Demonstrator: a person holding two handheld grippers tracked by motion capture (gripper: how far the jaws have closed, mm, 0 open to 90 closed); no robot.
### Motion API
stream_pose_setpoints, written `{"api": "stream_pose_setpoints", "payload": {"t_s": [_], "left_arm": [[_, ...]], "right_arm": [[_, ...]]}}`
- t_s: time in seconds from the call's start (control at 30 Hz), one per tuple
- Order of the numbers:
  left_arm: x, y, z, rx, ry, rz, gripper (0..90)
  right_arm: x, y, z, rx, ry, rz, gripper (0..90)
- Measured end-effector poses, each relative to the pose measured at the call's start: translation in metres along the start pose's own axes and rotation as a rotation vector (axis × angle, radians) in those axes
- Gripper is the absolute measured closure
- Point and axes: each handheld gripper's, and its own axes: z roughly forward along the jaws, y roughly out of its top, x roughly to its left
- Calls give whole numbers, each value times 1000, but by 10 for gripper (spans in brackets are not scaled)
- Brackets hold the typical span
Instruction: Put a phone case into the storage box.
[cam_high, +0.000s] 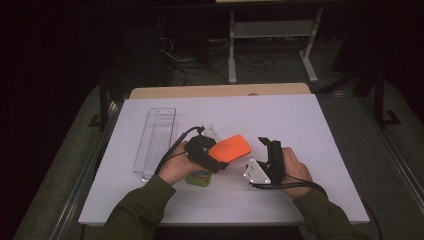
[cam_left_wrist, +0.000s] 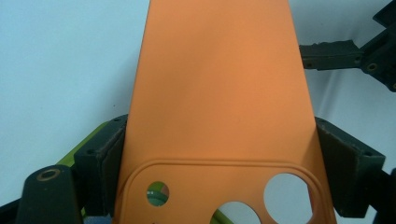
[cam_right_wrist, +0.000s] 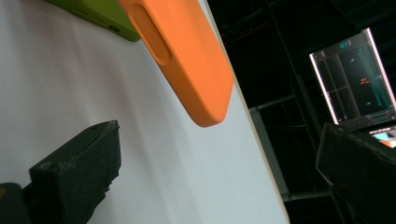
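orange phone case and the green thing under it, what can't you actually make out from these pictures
- Green case, high view: mostly hidden under the left hand and left gripper; its shape is unclear.
- Orange phone case, left gripper view: camera end cut off by the bottom edge.
- Orange phone case, right gripper view: its gripped end is cut off by the top edge.
- Right gripper, right gripper view: jaws wide apart, nothing between them.
- Clear tray, high view: contents too faint to tell.

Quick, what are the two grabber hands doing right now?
Left gripper: closed on the orange phone case, holding it.
Right gripper: open, holding nothing.
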Motion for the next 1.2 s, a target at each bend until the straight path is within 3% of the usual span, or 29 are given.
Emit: {"api": "stream_pose_setpoints", "payload": {"t_s": [0.2, 0.3, 0.5, 0.6, 0.67, 0.7, 0.87, 0.97, 1.2], "left_arm": [[0, 0, 0, 4, -1, 6, 156], [2, 1, -2, 30, 1, 37, 156], [2, 1, -1, 25, -2, 29, 156], [2, 1, -1, 26, -3, 28, 156], [1, 2, -1, 25, -2, 28, 156], [1, 2, -2, 23, 0, 29, 156], [2, 3, -3, 19, 4, 38, 156], [2, 3, -4, 22, 0, 40, 156], [2, 3, -4, 17, -2, 28, 156]], "right_arm": [[3, 3, 0, -1, -19, -38, 0], [5, 5, 1, -3, -27, -51, 0], [7, 8, 3, -11, -65, -130, 0], [10, 11, 3, -8, -73, -147, 0], [10, 14, 3, -18, -104, -174, 0], [9, 16, 5, -28, -121, -210, 0], [10, 26, 6, -31, -142, -244, 1], [11, 30, 9, -40, -171, -294, 36], [20, 33, 16, -59, -177, -358, 161]]}}
